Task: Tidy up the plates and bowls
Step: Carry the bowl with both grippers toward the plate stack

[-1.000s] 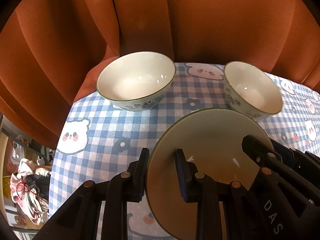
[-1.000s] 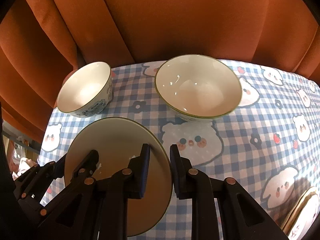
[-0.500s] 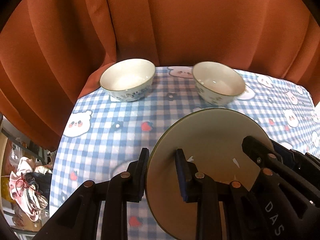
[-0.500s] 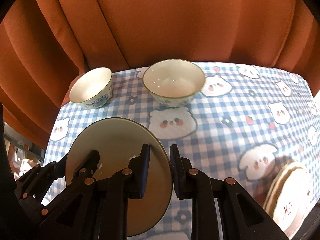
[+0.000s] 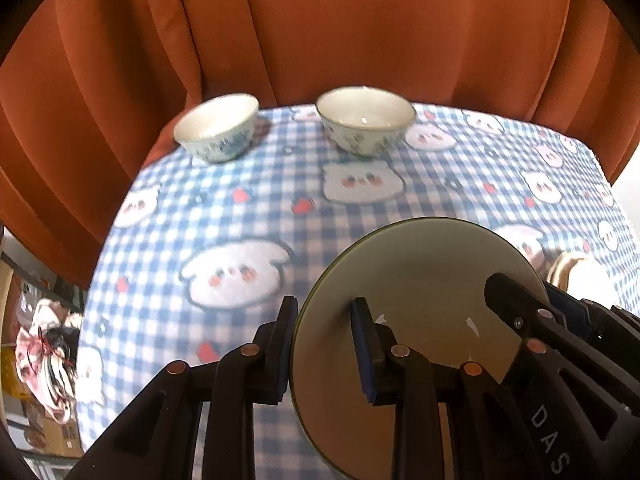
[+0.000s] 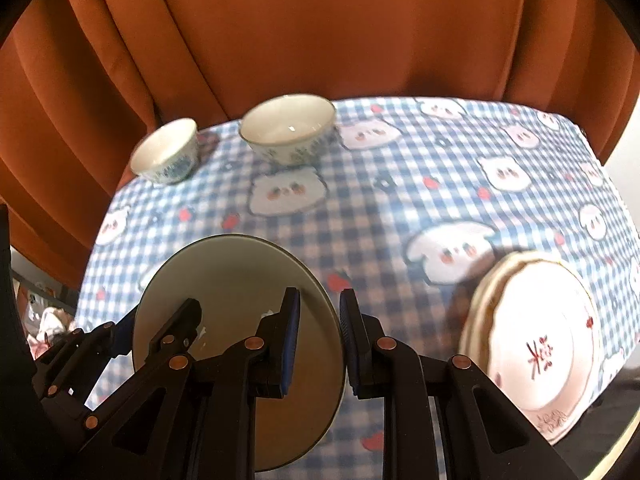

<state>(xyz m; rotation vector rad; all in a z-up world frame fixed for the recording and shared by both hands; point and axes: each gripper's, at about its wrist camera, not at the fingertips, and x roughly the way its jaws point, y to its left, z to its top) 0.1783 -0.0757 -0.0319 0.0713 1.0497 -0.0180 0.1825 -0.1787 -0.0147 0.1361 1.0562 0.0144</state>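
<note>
A green-rimmed plate [image 5: 424, 280] is held above the table by both grippers. My left gripper [image 5: 326, 344] is shut on its left rim. My right gripper [image 6: 320, 340] is shut on its right rim [image 6: 240, 276]. Two patterned bowls stand at the far left of the table: a small bowl [image 5: 218, 126] [image 6: 166, 150] and a larger bowl [image 5: 366, 118] [image 6: 288, 128]. A stack of white plates with red writing [image 6: 536, 340] lies at the near right, also just visible in the left wrist view [image 5: 576, 270].
The table wears a blue checked cloth with bear faces [image 5: 280, 200] [image 6: 400, 200]. An orange curtain [image 5: 320, 28] hangs behind the table's far and left edges. Clutter on the floor [image 5: 44, 340] shows past the left edge.
Both grippers have drawn back and up from the bowls with the plate in them. The bowls look smaller and farther. The plate stack has come into view at the right.
</note>
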